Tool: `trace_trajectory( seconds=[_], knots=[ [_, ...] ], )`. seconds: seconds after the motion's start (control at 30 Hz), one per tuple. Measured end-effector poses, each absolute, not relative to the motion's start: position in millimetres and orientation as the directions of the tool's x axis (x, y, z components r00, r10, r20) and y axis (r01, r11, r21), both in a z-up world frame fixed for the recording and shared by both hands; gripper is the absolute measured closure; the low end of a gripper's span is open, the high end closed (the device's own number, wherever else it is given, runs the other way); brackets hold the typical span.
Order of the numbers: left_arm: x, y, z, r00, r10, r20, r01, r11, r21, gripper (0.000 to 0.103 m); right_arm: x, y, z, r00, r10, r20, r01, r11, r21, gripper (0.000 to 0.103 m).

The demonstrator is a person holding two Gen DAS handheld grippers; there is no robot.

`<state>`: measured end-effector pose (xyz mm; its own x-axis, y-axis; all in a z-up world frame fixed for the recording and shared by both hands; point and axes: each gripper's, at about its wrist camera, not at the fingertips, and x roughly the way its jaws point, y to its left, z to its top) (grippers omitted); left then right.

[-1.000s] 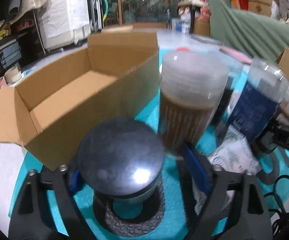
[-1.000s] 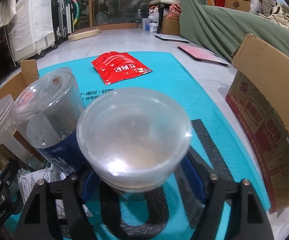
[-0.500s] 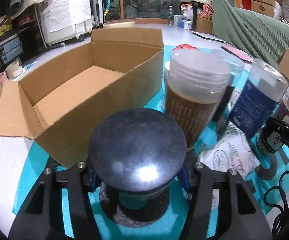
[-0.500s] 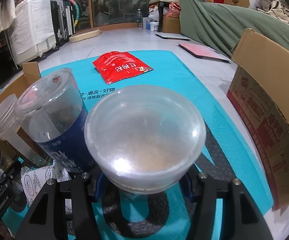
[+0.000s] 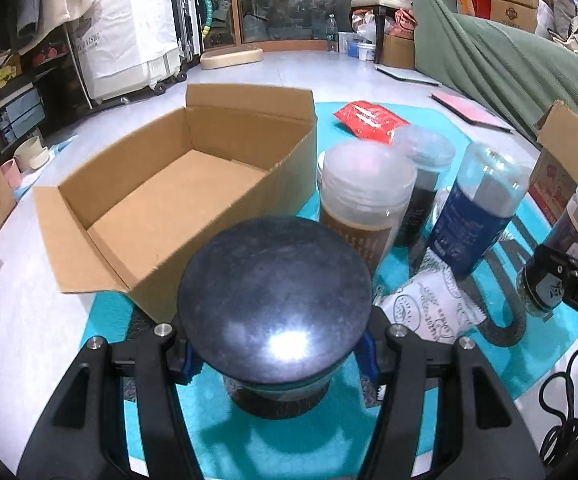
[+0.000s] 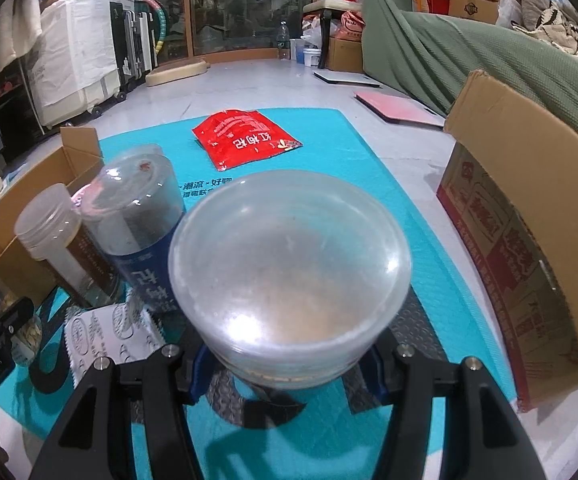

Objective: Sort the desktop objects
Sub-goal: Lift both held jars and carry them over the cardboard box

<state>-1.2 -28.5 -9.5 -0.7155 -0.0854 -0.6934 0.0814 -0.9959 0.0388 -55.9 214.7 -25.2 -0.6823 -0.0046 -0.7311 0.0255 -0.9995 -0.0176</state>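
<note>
Both claws have just closed: your left claw (image 5: 275,354) clamps the black-lidded jar (image 5: 273,304), your right claw (image 6: 287,360) the clear-lidded jar (image 6: 289,264), both lifted since and ready for boxing.

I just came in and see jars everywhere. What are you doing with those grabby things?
A person is sorting jars with two hand-held tongs. The left tongs are clamped on a jar with a black lid, next to an open cardboard box. The right tongs grip a jar with a clear lid. More jars, a white packet and a red packet wait on the teal mat.
</note>
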Motion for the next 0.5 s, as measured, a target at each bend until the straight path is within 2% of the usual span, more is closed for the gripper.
trace_trajectory(
  seconds=[0.5],
  knots=[
    [14.6, -34.0, 39.3, -0.712, -0.111, -0.694, 0.118, -0.992, 0.038, 0.046, -25.1, 215.7, 25.4, -0.718, -0.026, -0.696, 0.077, -0.996, -0.042, 0.043]
  ],
)
